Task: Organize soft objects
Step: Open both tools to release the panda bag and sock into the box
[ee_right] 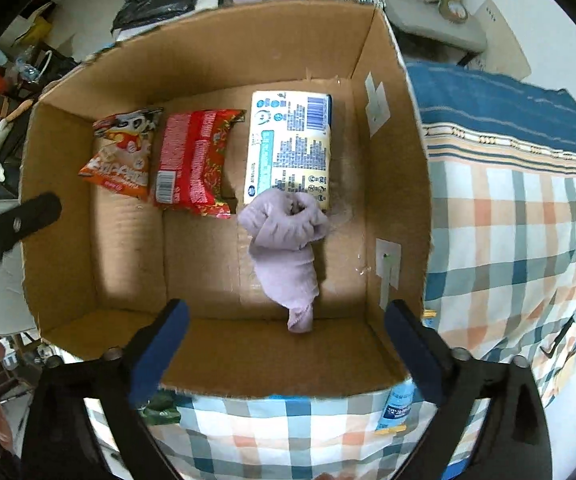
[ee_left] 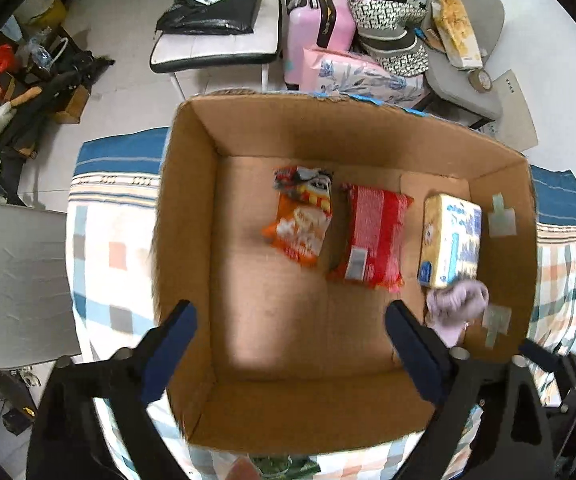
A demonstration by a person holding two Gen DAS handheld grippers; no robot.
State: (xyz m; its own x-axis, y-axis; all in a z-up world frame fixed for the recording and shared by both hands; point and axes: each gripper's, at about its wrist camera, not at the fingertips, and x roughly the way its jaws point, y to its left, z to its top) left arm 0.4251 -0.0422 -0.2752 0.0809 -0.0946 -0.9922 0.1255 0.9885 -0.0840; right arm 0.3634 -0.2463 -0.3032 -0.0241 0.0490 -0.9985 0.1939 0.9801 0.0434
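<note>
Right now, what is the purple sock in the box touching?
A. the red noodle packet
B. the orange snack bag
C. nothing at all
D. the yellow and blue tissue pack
D: in the right wrist view the purple sock lies with its bunched top against the near end of the yellow and blue tissue pack, while the red noodle packet sits apart to its left.

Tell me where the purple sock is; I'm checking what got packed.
In the right wrist view, the purple sock lies on the cardboard box floor, right of centre, its rolled end touching the near end of the yellow tissue pack.
</note>
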